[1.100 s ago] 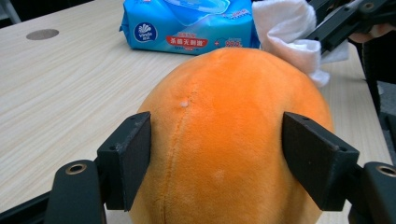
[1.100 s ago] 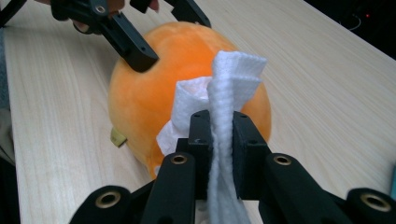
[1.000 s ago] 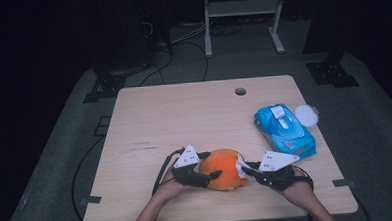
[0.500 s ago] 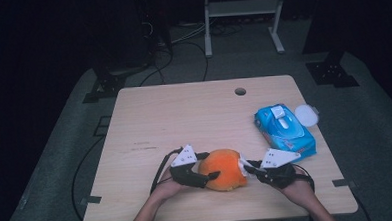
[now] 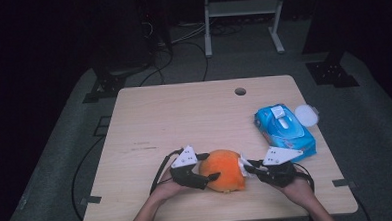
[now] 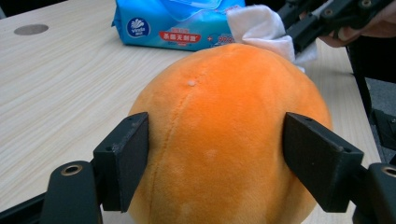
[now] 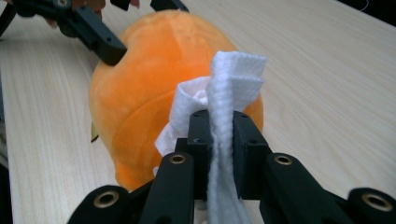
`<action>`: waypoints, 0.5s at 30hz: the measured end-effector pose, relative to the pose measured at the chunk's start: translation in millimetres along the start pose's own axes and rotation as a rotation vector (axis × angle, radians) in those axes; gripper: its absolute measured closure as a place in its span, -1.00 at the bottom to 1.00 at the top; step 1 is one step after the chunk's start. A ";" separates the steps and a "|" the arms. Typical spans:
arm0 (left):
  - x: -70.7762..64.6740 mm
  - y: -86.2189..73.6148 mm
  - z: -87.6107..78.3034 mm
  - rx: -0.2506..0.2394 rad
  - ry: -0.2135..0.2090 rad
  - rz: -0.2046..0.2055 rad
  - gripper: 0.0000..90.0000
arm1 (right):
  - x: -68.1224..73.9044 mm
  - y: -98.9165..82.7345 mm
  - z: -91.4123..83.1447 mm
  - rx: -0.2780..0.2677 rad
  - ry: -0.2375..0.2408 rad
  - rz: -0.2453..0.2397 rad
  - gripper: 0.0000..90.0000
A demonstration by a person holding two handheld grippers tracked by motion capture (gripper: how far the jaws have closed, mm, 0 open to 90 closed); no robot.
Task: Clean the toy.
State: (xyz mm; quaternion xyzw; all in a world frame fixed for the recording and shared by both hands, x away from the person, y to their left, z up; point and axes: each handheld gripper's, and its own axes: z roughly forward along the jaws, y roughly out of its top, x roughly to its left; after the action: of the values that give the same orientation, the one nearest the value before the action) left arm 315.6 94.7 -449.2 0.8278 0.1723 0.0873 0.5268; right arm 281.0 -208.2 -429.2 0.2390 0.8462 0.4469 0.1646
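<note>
An orange plush ball (image 5: 222,169) rests on the wooden table (image 5: 184,116) near its front edge. My left gripper (image 5: 210,166) holds it from the left. In the left gripper view both pads (image 6: 133,158) press against the sides of the plush ball (image 6: 224,130). My right gripper (image 7: 219,135) is shut on a folded white wipe (image 7: 229,93), and the wipe touches the right side of the plush ball (image 7: 149,79). From above, the right gripper (image 5: 247,166) sits just right of the ball, with the wipe (image 5: 243,163) between them.
A blue pack of wet wipes (image 5: 284,129) lies at the right of the table, with a round white lid (image 5: 306,114) beside it. A cable hole (image 5: 240,91) sits near the far edge. Dark stands and cables lie on the floor beyond.
</note>
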 end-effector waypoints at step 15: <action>-1.3 1.7 3.3 0.001 0.059 -0.048 -0.46 | 8.5 5.0 -2.1 -0.031 -0.012 -0.016 0.74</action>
State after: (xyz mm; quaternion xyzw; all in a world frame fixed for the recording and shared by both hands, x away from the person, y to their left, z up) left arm 315.8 90.8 -449.1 0.8208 0.2074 0.0990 0.5230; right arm 274.2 -202.4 -424.4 0.2322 0.8400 0.4573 0.1771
